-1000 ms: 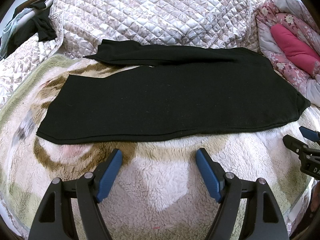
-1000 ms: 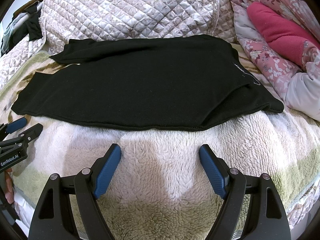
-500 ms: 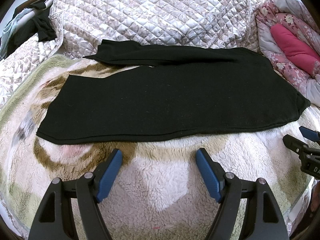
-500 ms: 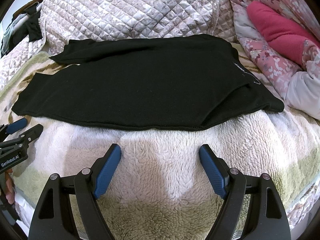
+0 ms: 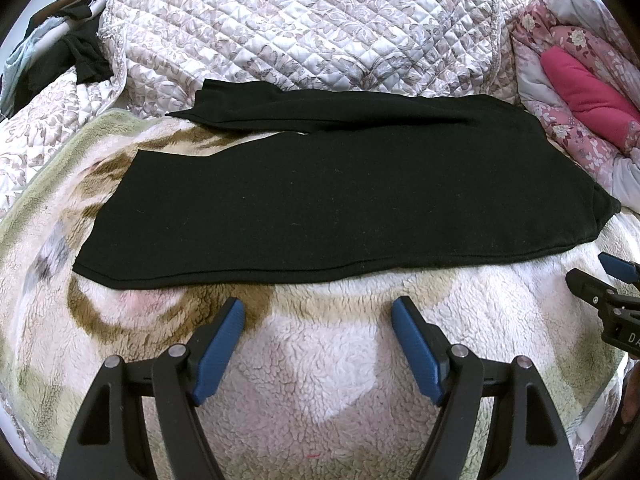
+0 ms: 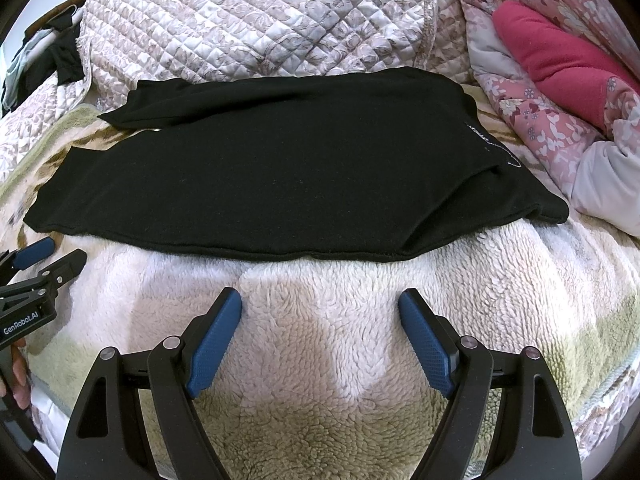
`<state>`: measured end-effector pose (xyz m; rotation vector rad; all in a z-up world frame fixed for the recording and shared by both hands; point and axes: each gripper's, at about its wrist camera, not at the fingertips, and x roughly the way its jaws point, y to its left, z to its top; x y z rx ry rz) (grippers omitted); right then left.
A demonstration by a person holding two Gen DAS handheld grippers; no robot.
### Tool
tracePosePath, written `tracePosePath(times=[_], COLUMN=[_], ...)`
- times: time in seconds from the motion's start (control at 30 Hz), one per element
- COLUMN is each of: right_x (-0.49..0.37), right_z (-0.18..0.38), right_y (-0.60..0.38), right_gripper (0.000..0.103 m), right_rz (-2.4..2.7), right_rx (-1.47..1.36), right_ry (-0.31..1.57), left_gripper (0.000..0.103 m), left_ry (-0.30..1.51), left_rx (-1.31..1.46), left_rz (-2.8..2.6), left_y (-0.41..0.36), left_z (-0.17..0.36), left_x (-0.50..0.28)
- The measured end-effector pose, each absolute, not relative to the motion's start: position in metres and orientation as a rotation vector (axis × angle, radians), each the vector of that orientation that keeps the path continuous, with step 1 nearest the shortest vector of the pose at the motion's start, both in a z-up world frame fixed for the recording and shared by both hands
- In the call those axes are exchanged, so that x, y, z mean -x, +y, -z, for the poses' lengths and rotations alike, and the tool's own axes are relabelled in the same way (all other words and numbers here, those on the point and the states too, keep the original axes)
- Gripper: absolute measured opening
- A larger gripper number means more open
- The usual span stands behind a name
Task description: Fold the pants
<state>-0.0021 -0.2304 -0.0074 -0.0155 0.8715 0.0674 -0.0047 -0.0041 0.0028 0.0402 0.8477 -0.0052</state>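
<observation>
Black pants [image 5: 340,208] lie flat across a fluffy cream, brown and green blanket [image 5: 320,380], legs to the left, waist to the right. They also show in the right wrist view [image 6: 280,176], with white stitching near the waist. My left gripper [image 5: 318,312] is open and empty, hovering over the blanket just short of the pants' near edge. My right gripper [image 6: 320,304] is open and empty, also just short of that edge, further right. Each gripper shows at the side of the other's view: the right gripper [image 5: 592,276], the left gripper [image 6: 60,254].
A quilted floral bedspread [image 5: 300,28] rises behind the pants. A pink floral duvet with a magenta pillow [image 6: 560,64] lies at the right. Dark clothes [image 5: 80,60] are heaped at the far left. The blanket's front edge drops off near me.
</observation>
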Motion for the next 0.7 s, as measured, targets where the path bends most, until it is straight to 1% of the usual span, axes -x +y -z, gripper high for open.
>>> tracePosePath(times=[0.23,0.7], right_x=[0.004,0.009], right_z=[0.004,-0.008], right_y=[-0.235,-0.247], right_gripper=[0.081,0.081], right_rz=[-0.082,-0.087], right_rx=[0.003,-0.046], right_ry=[0.881,0.833], left_gripper=[0.079,0.078], left_ry=[0.849,0.821], left_rx=[-0.037,0.013], left_rz=[0.008,0.029], left_y=[-0.003,-0.001], left_z=[-0.002,-0.016], left_x=[0.004,0.006])
